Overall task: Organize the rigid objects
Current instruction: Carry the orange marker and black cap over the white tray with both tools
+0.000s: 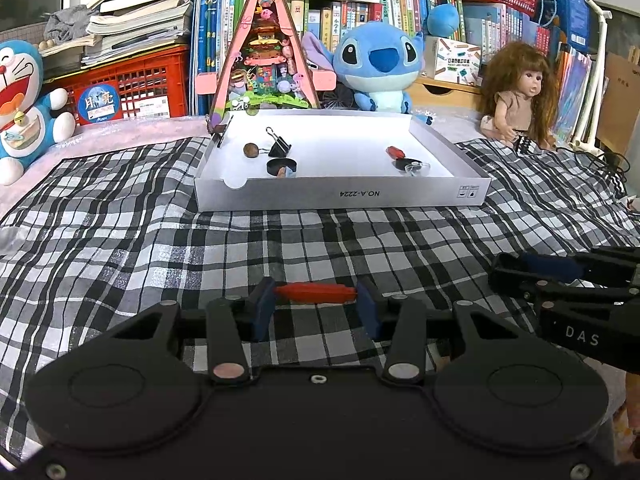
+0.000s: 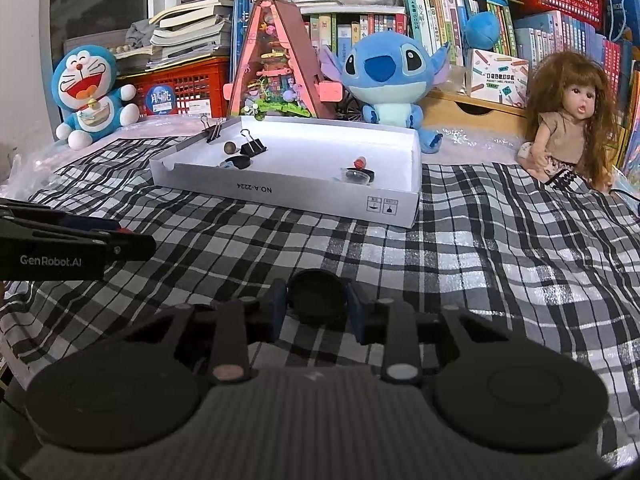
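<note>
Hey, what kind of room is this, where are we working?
Probably a child's bedroom or playroom: crowded shelves of children's books, plush toys such as the blue one, a doll, and a checked cloth over the work surface.

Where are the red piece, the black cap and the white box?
red piece (image 1: 316,293), left wrist view, middle of its body.
black cap (image 2: 317,296), right wrist view, centre of its face.
white box (image 1: 340,197), left wrist view, front wall.

Looks like a child's room at home: plaid bedspread (image 1: 160,248), crammed bookshelf (image 1: 360,12) behind, Doraemon plush (image 1: 24,96) and Stitch plush (image 1: 376,64), long-haired doll (image 1: 516,92), red crates (image 1: 132,84) stacked with books
</note>
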`<act>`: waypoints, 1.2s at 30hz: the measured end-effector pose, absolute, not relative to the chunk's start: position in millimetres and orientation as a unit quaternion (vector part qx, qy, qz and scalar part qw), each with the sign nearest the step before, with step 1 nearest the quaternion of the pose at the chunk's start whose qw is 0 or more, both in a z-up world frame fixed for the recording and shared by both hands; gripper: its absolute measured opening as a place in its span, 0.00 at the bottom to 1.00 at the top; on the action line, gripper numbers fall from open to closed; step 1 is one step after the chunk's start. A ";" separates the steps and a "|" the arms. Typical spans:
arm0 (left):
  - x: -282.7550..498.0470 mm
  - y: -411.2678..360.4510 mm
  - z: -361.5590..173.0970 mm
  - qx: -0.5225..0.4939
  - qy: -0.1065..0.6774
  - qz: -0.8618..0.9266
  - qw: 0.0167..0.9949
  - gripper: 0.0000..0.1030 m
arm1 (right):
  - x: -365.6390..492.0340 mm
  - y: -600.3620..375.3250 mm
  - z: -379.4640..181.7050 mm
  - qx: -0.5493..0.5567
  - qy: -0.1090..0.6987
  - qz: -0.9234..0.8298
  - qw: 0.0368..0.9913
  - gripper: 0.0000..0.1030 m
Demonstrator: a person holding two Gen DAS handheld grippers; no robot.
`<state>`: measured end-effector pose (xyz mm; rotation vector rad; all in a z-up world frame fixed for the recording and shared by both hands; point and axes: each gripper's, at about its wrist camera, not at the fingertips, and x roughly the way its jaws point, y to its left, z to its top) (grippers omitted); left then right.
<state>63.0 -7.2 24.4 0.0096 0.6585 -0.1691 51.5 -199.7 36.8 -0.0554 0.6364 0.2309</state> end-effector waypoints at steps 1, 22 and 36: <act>63.3 -7.3 24.6 0.004 0.324 -0.083 0.943 0.40 | 51.6 -199.5 36.5 -0.027 0.313 0.113 0.943 0.37; 73.9 -6.1 30.4 -0.007 0.324 -0.077 0.943 0.40 | 65.0 -198.1 34.9 -0.001 0.330 0.094 0.939 0.37; 98.5 -11.9 43.2 -0.007 0.317 -0.075 0.945 0.40 | 86.5 -200.1 44.0 0.006 0.329 0.082 0.941 0.38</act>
